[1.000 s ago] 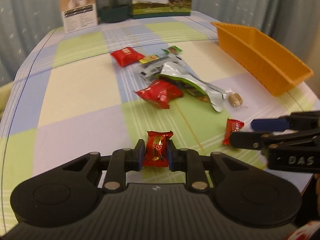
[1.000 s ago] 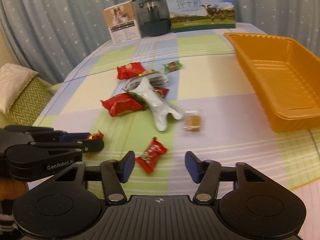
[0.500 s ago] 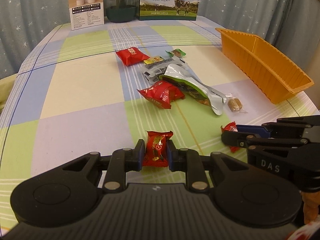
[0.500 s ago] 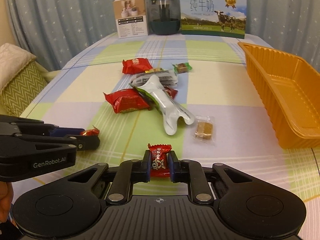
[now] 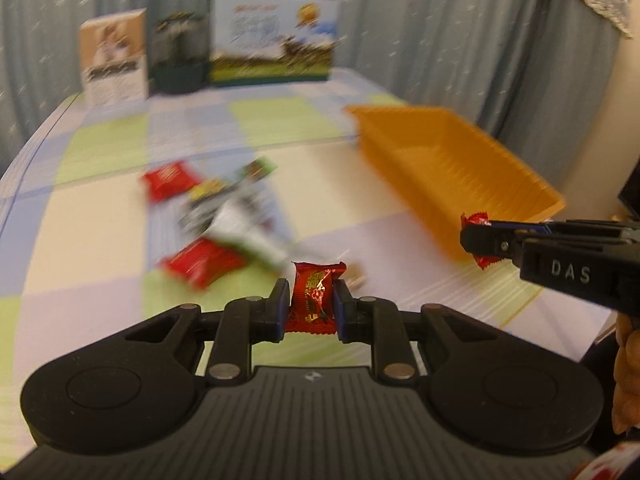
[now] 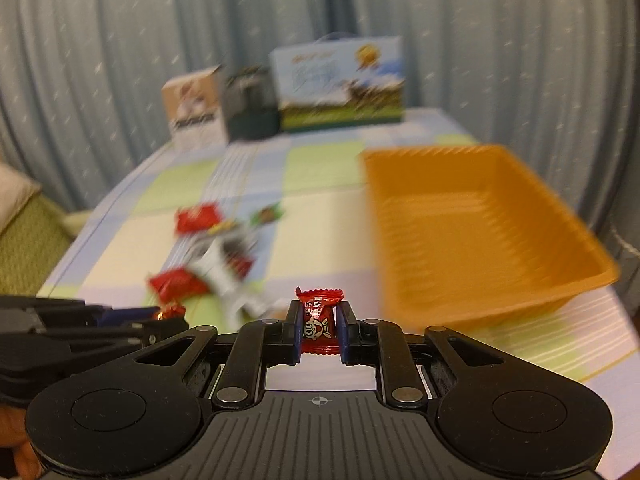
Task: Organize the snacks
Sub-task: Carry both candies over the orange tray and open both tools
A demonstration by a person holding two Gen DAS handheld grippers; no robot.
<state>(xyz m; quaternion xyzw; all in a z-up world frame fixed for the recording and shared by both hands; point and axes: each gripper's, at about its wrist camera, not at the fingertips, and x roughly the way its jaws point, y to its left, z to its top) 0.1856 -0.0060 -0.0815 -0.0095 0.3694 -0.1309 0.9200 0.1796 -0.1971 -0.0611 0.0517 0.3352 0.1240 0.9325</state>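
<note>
My left gripper (image 5: 310,304) is shut on a small red candy (image 5: 314,300), held above the checked tablecloth. My right gripper (image 6: 319,326) is shut on another small red candy (image 6: 319,320). In the left wrist view the right gripper (image 5: 474,240) shows at the right edge, its candy (image 5: 476,219) sticking out in front of the orange tray (image 5: 448,160). The left gripper (image 6: 168,318) appears at the lower left of the right wrist view. The orange tray (image 6: 472,216) lies ahead and to the right. A blurred pile of snack packets (image 5: 224,220) (image 6: 216,248) lies on the table.
At the far end of the table stand a milk carton box (image 5: 274,42), a dark kettle (image 5: 178,58) and a small white box (image 5: 114,58). Curtains hang behind them. A cushioned seat (image 6: 24,236) sits beyond the table's left edge.
The right gripper closed on the red candy and lifted it off the table. Both grippers have risen and moved forward and right toward the orange tray, each carrying its candy.
</note>
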